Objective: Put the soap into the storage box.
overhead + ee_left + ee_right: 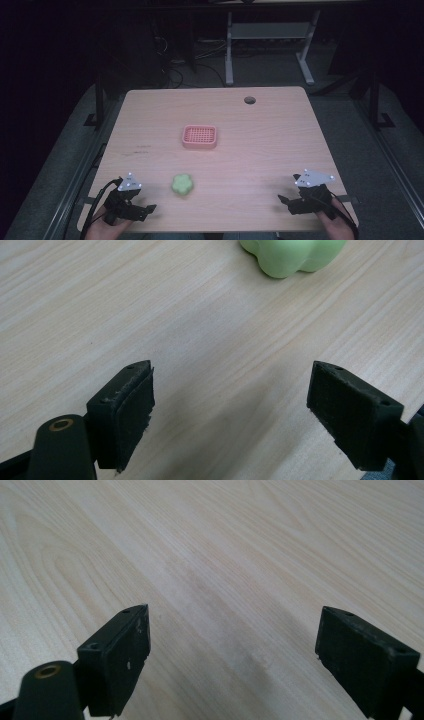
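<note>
Pale wooden table (pixel 260 150): we rest the left gripper (pixel 145 209) and right gripper (pixel 286 202) at the near edge, jaws spread wide and empty. Between them, nearer the left gripper, lies the green lobed toy (pixel 183 184), probably bound for the pink perforated basket (pixel 200 137) beyond it.

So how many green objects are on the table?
1: a lobed green toy lies near the front edge, just right of the open left gripper, well short of the pink basket.

pale green lobed toy (pixel 183 184), pink gridded basket (pixel 200 136), light wood-grain table (pixel 270 145).
</note>
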### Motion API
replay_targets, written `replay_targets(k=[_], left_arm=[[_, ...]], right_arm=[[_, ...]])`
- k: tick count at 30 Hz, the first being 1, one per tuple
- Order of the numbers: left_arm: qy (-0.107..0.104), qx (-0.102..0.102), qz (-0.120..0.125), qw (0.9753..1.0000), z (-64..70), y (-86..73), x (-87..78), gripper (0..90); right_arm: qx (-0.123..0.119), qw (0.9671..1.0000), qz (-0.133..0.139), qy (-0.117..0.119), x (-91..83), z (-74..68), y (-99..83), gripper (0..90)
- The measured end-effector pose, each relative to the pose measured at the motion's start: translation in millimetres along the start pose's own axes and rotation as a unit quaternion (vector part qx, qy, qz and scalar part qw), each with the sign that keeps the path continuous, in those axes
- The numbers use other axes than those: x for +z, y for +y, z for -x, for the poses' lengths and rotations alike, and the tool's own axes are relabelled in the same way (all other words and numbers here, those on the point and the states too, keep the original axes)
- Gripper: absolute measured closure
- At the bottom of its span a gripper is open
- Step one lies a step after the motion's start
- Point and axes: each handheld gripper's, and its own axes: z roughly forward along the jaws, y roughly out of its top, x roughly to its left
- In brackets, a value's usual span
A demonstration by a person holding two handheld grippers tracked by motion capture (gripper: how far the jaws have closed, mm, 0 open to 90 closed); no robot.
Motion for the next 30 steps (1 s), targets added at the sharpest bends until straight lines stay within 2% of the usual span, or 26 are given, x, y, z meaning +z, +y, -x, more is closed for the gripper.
replay_targets(k=[1, 3, 4, 7, 12, 16, 22, 25, 30], left_arm=[[-0.001, 0.000, -0.002, 1.0000, 0.6, 0.9, 0.6, 18.7], [-0.002, 0.003, -0.003, 1.0000, 0.6, 1.3, 0.7, 18.7], [-0.003, 0.002, -0.002, 1.0000, 1.7, 1.5, 1.1, 18.7], [-0.003, 0.005, -0.001, 1.0000, 3.6, 2.4, 1.4, 18.7], [-0.007, 0.003, 0.001, 1.0000, 6.3, 3.4, 2.2, 18.7], [-0.009, 0.013, -0.003, 0.9999, 7.7, 5.2, 2.7, 18.7], [-0.016, 0.012, -0.003, 0.9998, 12.3, 8.4, 5.7, 18.5], [-0.024, 0.016, -0.004, 0.9996, 15.7, 12.2, 6.5, 18.3], [-0.024, 0.023, 0.000, 0.9994, 18.9, 16.0, 7.9, 18.3]], right_arm=[[-0.011, 0.9999, -0.003, -0.002, -0.1, 1.7, -0.6, 13.8], [-0.011, 0.9999, -0.001, -0.002, -0.4, 2.1, -0.5, 13.8], [0.009, 0.9999, 0.005, 0.003, -0.4, -0.8, 0.4, 13.8], [0.000, 1.0000, 0.003, 0.001, -0.5, -1.6, 0.4, 13.8], [0.002, 1.0000, 0.004, 0.002, -1.6, -3.2, 0.4, 13.8], [0.002, 1.0000, 0.004, 0.001, -1.8, -2.8, 0.5, 13.8], [0.000, 1.0000, 0.002, 0.002, -1.2, -3.3, 1.1, 13.8], [0.000, 1.0000, 0.001, 0.001, -1.4, -3.2, 0.7, 13.8], [0.001, 1.0000, 0.004, 0.000, -2.1, -2.7, 0.5, 13.8]])
